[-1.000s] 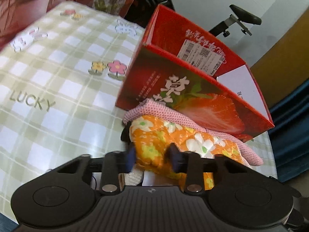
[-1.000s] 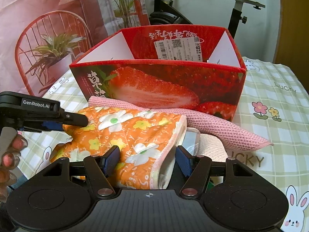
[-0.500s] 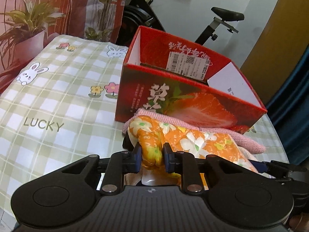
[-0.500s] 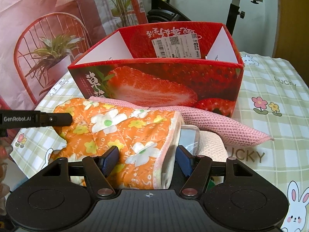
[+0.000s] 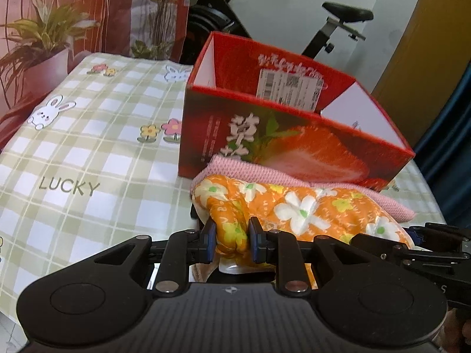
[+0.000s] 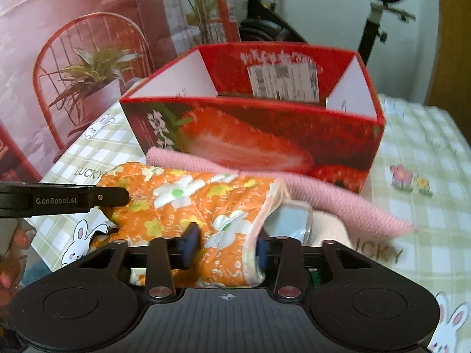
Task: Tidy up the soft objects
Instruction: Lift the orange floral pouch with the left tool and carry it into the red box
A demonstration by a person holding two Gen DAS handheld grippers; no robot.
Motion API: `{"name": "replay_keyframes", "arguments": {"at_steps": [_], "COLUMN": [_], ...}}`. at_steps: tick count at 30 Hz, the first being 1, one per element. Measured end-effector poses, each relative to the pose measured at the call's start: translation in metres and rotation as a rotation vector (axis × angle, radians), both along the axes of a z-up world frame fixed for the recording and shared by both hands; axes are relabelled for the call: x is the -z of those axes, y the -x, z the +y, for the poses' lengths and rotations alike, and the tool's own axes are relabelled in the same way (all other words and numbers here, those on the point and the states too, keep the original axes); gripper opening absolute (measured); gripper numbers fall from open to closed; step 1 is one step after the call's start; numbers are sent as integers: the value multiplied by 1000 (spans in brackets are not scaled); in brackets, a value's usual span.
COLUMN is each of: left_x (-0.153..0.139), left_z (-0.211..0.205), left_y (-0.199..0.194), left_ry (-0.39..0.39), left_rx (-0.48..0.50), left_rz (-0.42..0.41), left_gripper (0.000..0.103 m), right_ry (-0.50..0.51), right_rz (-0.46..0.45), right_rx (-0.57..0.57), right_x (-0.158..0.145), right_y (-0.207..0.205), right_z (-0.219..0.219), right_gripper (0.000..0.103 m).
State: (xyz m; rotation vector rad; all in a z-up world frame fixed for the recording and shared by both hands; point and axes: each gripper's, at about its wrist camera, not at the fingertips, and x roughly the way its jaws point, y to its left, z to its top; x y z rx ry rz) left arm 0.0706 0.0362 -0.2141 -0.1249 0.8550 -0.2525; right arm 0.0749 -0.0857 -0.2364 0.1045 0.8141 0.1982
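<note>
Before the red strawberry box (image 6: 259, 135), we clamp the orange flowered cloth (image 5: 294, 209) with left gripper (image 5: 231, 239) and just-closing right gripper (image 6: 225, 247).

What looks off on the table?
A clear plastic packet and a cream cloth sit wedged under the orange floral cloth, in the soft pile against the strawberry box. Nothing spilled or damaged.

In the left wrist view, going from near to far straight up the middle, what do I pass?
Left gripper pinching the orange flowered cloth → pink knitted cloth → red cardboard strawberry box → black exercise bike.
</note>
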Motion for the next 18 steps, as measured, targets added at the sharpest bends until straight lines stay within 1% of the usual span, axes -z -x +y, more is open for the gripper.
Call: {"name": "replay_keyframes", "arguments": {"at_steps": [5, 8, 13, 16, 18], "left_x": [-15, -28, -60, -77, -87], "left_z": [-1, -2, -11, -20, -24], "left_y": [7, 13, 17, 11, 2], "left_ry": [-6, -17, -53, -80, -77], "left_rx": [0, 4, 28, 45, 47], "left_rz": [-58, -112, -229, -281, -308], "left_gripper": [23, 23, 23, 23, 23], "right_ry": [20, 28, 59, 90, 109], "right_rz": [-75, -116, -195, -244, -272], "right_rx": [-15, -22, -43, -56, -62], "right_x": [-20, -32, -57, -75, -85], "right_y": [6, 10, 12, 6, -2], "right_z": [0, 1, 0, -3, -6], "right_gripper": [18, 18, 17, 17, 17]}}
